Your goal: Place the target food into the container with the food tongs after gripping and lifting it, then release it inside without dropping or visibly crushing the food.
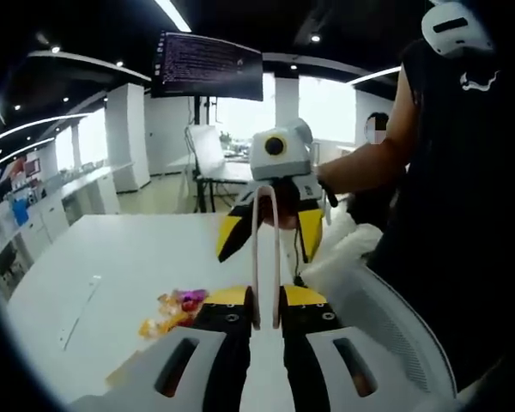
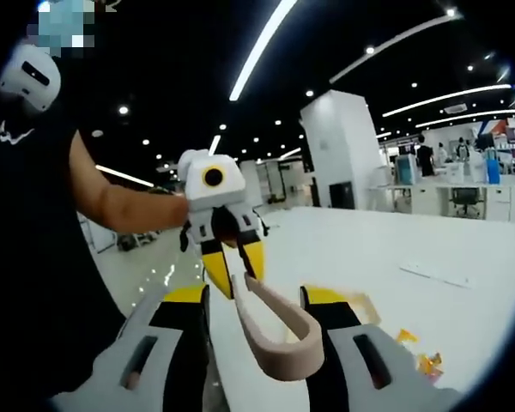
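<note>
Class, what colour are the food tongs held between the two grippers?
Pale pinkish beige food tongs, seen best in the right gripper view.

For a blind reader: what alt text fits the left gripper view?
The left gripper holds pale food tongs upright, the right gripper at their top. Beyond lies a white table with colourful food pieces.

No text, label or number can be read in either view. In the left gripper view, a hanging monitor (image 1: 208, 65) shows rows of pale lines on a dark screen, too small and blurred to make out. A white mark (image 1: 478, 81) sits on the person's black shirt, but no letters can be read there.
</note>
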